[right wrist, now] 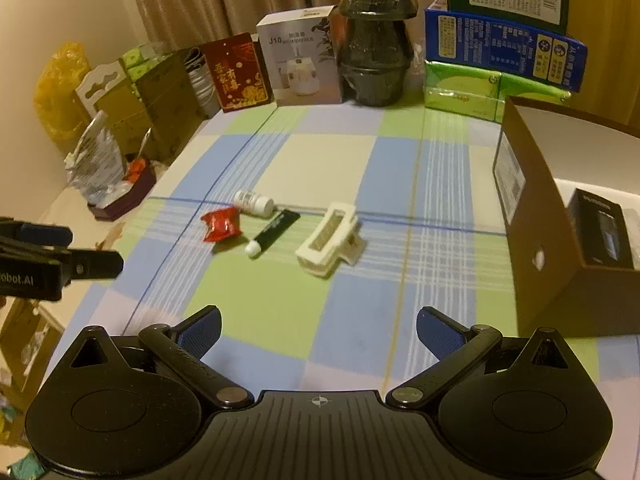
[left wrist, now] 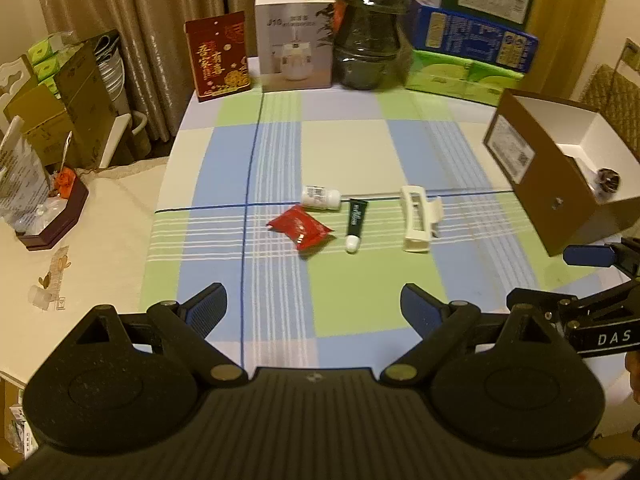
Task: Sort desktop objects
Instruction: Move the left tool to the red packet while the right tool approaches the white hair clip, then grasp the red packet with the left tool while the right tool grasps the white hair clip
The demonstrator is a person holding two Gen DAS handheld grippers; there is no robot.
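Left wrist view: the left gripper (left wrist: 314,306) is spread wide and holding nothing, hovering over the checked counter (left wrist: 344,148). Ahead in a loose row sit a white bottle (left wrist: 321,197), a red packet (left wrist: 301,232), a dark tube (left wrist: 355,224) and a cream hair clip (left wrist: 419,218). The brown box (left wrist: 560,176) is off to the right, with a small round dark thing inside that I can't identify. The right gripper's fingers (left wrist: 588,255) poke in at the right edge.

Right wrist view: the right gripper (right wrist: 319,332) is also wide and empty, lined up roughly with the clip (right wrist: 331,240). Only here do you see a black boxed item (right wrist: 604,234) already in the box (right wrist: 532,216); the round thing doesn't show from this side.

What could go wrong, I reckon: bottle (right wrist: 253,202), packet (right wrist: 221,224) and tube (right wrist: 273,229) are bunched close, so grabbing one could knock another or send the bottle rolling. The clip's odd shape could slip out of a pinch.
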